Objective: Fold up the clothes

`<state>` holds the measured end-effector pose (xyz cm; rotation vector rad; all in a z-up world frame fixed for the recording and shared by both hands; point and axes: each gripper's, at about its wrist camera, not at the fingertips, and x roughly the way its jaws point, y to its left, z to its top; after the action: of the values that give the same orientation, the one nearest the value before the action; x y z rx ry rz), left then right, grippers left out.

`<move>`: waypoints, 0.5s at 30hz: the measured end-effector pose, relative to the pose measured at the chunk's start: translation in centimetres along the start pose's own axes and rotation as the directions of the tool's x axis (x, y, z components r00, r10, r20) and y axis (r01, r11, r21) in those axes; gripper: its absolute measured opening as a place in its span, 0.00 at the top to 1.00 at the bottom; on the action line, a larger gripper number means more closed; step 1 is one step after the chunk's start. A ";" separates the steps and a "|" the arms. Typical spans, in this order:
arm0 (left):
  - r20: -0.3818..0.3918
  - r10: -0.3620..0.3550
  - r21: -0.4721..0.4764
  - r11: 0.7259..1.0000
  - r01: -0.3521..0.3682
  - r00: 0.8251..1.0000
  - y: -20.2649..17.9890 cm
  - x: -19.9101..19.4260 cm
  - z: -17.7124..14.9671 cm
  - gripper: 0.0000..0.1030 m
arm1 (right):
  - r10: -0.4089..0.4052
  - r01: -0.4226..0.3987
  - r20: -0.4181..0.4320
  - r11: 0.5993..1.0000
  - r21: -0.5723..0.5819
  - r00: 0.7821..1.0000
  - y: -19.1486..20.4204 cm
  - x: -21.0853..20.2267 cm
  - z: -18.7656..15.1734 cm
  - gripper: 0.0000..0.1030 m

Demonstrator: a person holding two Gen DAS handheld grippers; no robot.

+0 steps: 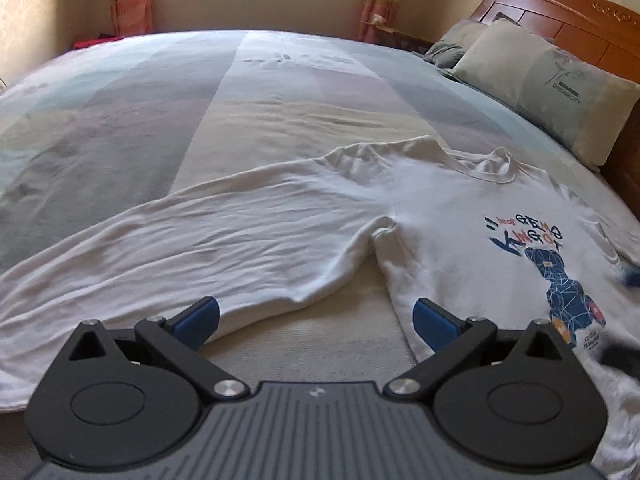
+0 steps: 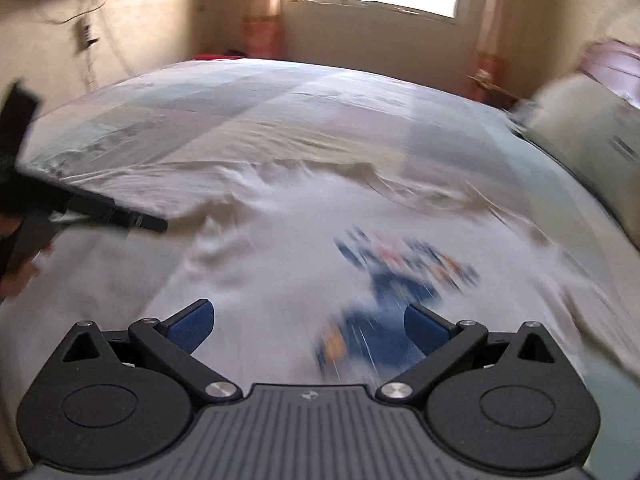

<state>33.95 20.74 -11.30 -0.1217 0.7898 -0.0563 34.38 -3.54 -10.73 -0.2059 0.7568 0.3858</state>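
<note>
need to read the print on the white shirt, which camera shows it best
The left wrist view: the print on the white shirt is sharp, with legible letters. The right wrist view shows the print only as motion-blurred blue smears.

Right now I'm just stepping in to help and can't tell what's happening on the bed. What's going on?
A person is about to fold a white long-sleeved shirt spread front-up on the bed. The left claw hangs open near the armpit, gripping nothing. The right claw, also open, is over the shirt's blue print; its view is motion-blurred. No fold shows yet.
</note>
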 end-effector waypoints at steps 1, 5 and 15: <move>0.003 0.008 0.002 1.000 -0.008 1.000 0.2 -0.3 0.0 0.01 | 0.019 -0.019 0.006 1.000 -0.021 1.000 0.4 1.1 1.2 0.00; 0.014 0.038 0.012 0.999 -0.038 0.999 0.8 -1.3 0.0 0.01 | 0.114 -0.110 0.027 0.988 -0.108 0.993 2.2 5.7 5.7 0.00; 0.040 0.078 -0.025 0.997 -0.077 0.996 3.4 -3.7 -0.1 0.02 | 0.401 -0.392 -0.010 0.889 -0.236 0.916 5.6 11.8 8.8 0.00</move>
<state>31.31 24.49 -9.20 -0.1142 0.7537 0.0291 45.37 7.52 -12.96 -0.2635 0.7125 0.8702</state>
